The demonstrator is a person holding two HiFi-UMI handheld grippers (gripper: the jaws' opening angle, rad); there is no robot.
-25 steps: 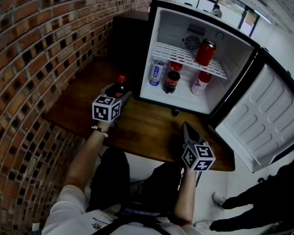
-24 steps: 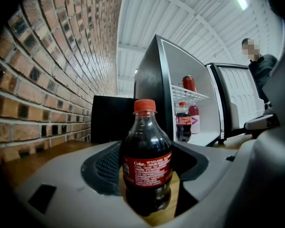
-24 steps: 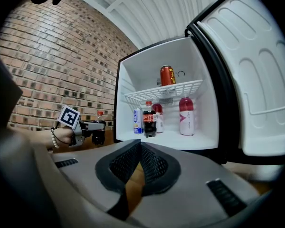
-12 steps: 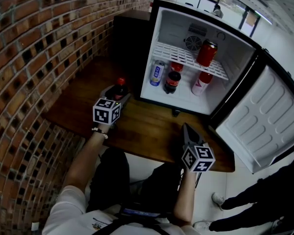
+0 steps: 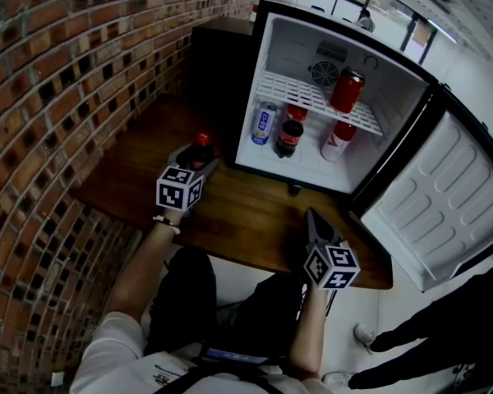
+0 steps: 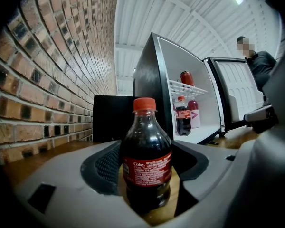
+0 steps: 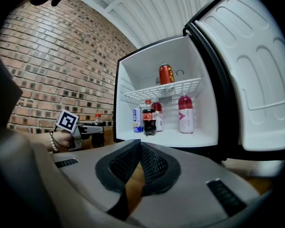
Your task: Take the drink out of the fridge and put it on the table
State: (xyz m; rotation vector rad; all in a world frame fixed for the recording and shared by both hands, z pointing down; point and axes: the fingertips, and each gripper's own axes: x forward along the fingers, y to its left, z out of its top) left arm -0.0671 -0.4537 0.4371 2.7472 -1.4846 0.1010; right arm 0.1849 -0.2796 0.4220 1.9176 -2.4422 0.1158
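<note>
A dark cola bottle [image 5: 200, 149] with a red cap and red label stands upright over the wooden table [image 5: 246, 212], left of the open fridge [image 5: 306, 33]. My left gripper [image 5: 199, 159] is shut on it. In the left gripper view the bottle [image 6: 147, 148] fills the gap between both pads, its base down at the tabletop. My right gripper [image 5: 314, 217] hovers over the table's front edge, pointing at the fridge. Its pads [image 7: 149, 160] meet, with nothing between them. From the right gripper view the held bottle [image 7: 98, 133] is seen far left.
Inside the fridge are a red can [image 5: 345, 89] on the wire shelf and, below, a blue-white can [image 5: 264, 123], another cola bottle [image 5: 288, 138] and a pink bottle [image 5: 335, 142]. The fridge door [image 5: 435, 195] swings open to the right. A brick wall [image 5: 57, 97] runs along the left. A person in dark clothes [image 5: 444, 335] stands at lower right.
The left gripper and the cola bottle have shifted very slightly toward the table's front. The right gripper has stayed put.
</note>
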